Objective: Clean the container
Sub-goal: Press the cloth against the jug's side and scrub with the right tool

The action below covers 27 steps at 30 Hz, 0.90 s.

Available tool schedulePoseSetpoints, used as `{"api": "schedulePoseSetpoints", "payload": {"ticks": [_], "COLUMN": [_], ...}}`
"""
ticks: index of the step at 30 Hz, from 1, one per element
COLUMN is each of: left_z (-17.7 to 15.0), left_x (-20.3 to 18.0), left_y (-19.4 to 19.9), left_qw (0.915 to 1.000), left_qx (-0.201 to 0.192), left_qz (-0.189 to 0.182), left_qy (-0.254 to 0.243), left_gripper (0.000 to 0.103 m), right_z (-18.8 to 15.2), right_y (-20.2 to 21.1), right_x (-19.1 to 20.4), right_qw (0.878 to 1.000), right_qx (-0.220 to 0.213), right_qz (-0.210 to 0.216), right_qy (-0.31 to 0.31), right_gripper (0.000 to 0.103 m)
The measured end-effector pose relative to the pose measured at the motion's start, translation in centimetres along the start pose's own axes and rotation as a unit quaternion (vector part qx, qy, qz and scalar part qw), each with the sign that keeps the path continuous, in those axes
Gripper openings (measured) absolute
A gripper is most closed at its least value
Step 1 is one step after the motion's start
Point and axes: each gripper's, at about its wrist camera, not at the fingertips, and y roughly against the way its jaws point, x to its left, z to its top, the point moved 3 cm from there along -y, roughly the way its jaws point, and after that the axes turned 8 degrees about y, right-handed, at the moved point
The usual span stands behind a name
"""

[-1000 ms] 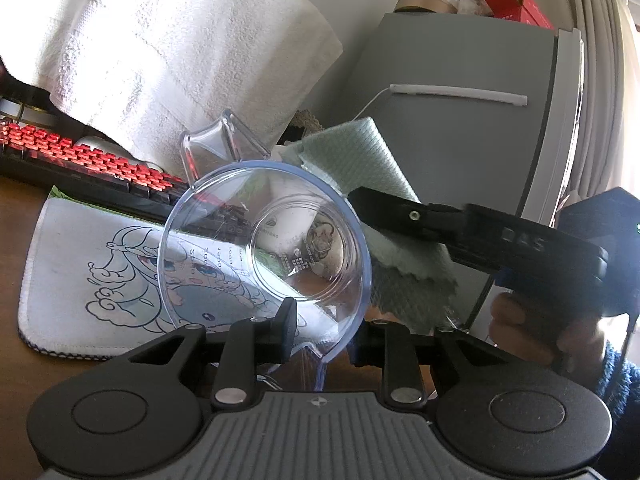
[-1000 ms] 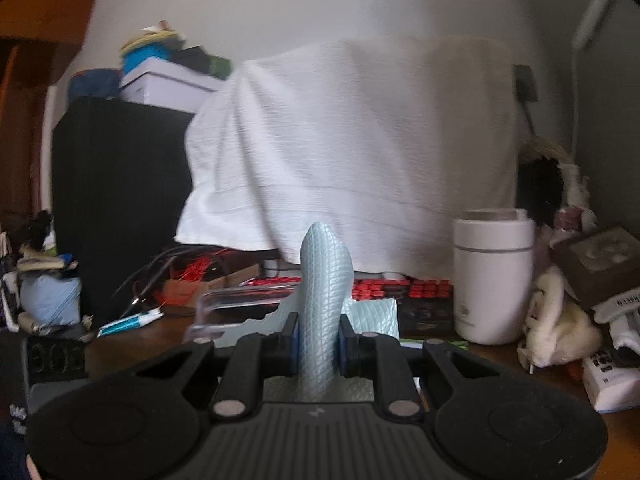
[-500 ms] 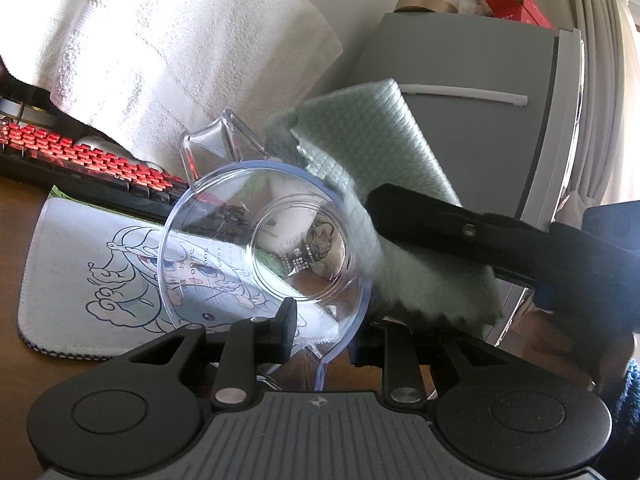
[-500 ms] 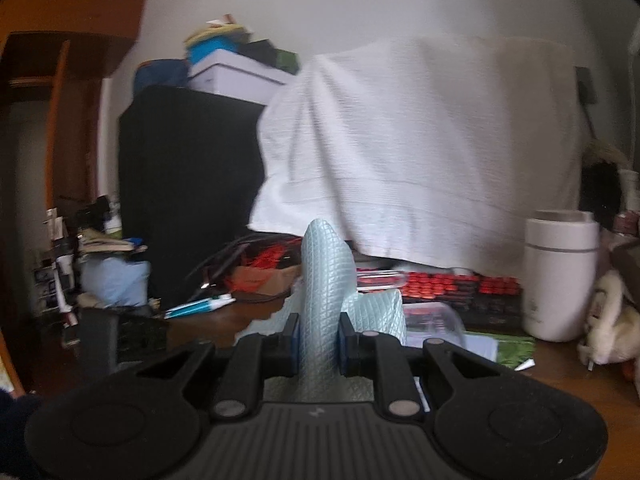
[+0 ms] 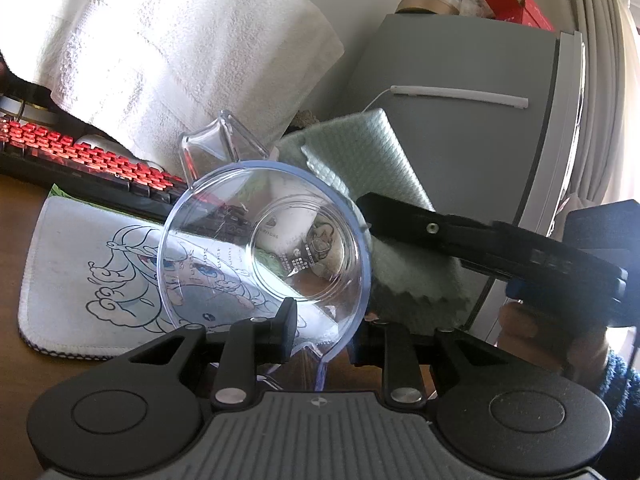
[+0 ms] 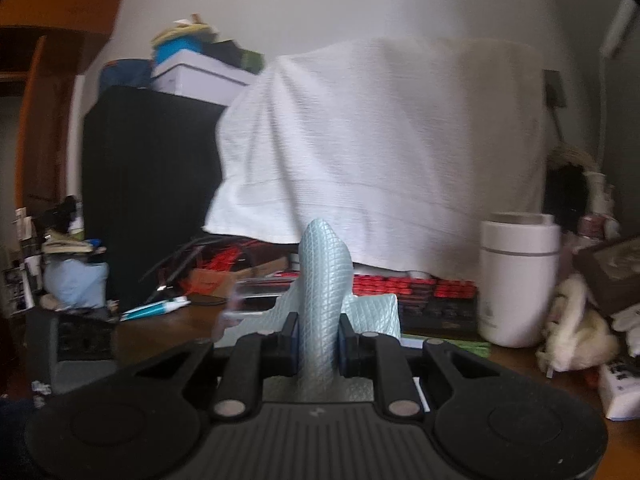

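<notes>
Cup: clear plastic measuring cup, tipped on its side with the open mouth toward the left wrist camera, held above the desk; printed scale marks show on its wall, spout at the top.
Left gripper: clamped on the cup's handle at the lower rim, one finger dark against the clear wall.
Cloth: pale green waffle weave, just beside the cup's right rim, behind it; whether it touches the rim I cannot tell.
Right gripper: narrow, pinching a raised fold of the cloth; from the left wrist view it reaches in from the right, a hand on its grip.
Mat: white with a blue line drawing, flat on the desk under the cup.
Keyboard: red keys, behind the mat.
Towel: white, draped over something behind the keyboard.
Tumbler: white, standing right of the keyboard.
</notes>
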Motion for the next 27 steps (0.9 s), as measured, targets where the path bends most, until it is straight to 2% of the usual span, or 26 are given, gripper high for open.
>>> {"api": "schedulePoseSetpoints", "payload": {"ticks": [4,8,19,24,27], "left_z": [0.0,0.0,0.0,0.0,0.0], "left_x": [0.1,0.1,0.1,0.1,0.1], "left_y": [0.0,0.0,-0.1,-0.1,0.0], "left_qw": [1.0,1.0,1.0,1.0,1.0], "left_qx": [0.0,0.001,-0.001,-0.001,0.0], "left_qz": [0.0,0.0,0.0,0.0,-0.001], "left_qy": [-0.002,-0.004,0.0,0.0,0.001], "left_gripper": [0.025,0.025,0.025,0.025,0.025], "right_z": [-0.4,-0.4,-0.1,0.1,0.2], "right_y": [-0.1,-0.1,0.6,0.5,0.2], "right_x": [-1.1,-0.6,4.0,3.6,2.6], "right_qw": [1.0,1.0,0.998,0.998,0.999], "right_qx": [-0.001,-0.001,-0.01,-0.01,-0.009], "right_qz": [-0.008,-0.01,0.054,0.05,0.029], "right_qy": [-0.023,-0.022,0.026,0.031,0.027], "right_gripper": [0.017,0.017,0.017,0.017,0.017]}}
